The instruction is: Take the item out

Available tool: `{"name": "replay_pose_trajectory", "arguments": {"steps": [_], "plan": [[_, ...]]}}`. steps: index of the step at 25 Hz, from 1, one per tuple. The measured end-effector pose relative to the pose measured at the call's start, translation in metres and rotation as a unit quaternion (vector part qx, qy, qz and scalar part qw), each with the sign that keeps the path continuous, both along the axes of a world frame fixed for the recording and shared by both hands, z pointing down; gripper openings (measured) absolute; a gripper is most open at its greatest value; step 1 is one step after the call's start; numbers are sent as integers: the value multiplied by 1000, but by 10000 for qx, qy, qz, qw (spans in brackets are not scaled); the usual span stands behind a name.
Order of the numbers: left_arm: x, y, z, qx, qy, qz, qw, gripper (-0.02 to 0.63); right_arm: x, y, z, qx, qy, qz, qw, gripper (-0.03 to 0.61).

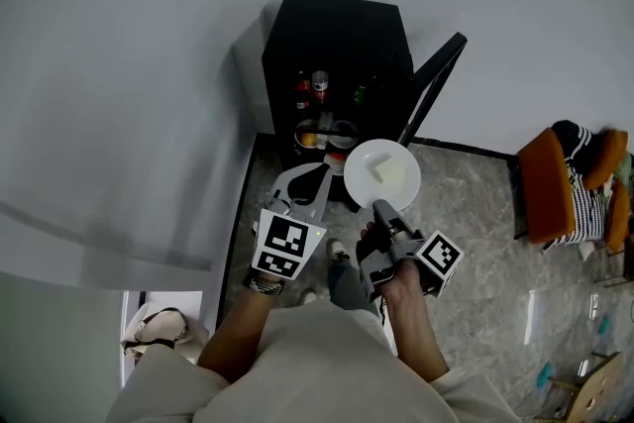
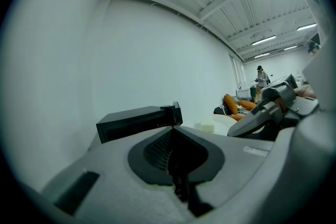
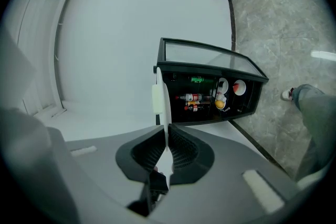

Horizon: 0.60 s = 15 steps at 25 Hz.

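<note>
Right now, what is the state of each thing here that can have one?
fridge door: open.
left gripper: shut, empty.
right gripper: shut on the plate's rim.
plate: held in front of the fridge, roughly level.
pale block: lying on the plate.

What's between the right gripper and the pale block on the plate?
Only bare plate, seen in the head view: the right gripper clamps the rim, the pale block sits mid-plate.

Left tool [image 2: 172, 136] seemingly closed, empty, right tool [image 3: 166, 136] pinching plate [image 1: 365, 163] rim, both near level
</note>
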State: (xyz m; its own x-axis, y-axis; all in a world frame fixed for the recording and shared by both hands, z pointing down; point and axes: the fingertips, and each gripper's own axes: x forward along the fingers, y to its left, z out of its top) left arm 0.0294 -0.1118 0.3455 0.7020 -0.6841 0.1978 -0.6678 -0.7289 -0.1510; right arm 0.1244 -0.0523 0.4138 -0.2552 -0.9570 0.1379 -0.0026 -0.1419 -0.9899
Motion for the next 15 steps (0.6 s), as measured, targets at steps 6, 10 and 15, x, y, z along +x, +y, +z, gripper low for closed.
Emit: {"name": "replay_pose_trajectory", "arguments": {"steps": [6,10,15], "plan": [[3,2,1,-29,-4,-26,10000,6,1,1,2,-39,-1,-50,10000,20],[5,4,1,-38,-38,-20,10000,6,0,1,3,-66,-11,-94,9999,18],[10,4,2,-53,-63,5,10000,6,-1,0,6,-114,-8,-142,9998,19]]}}
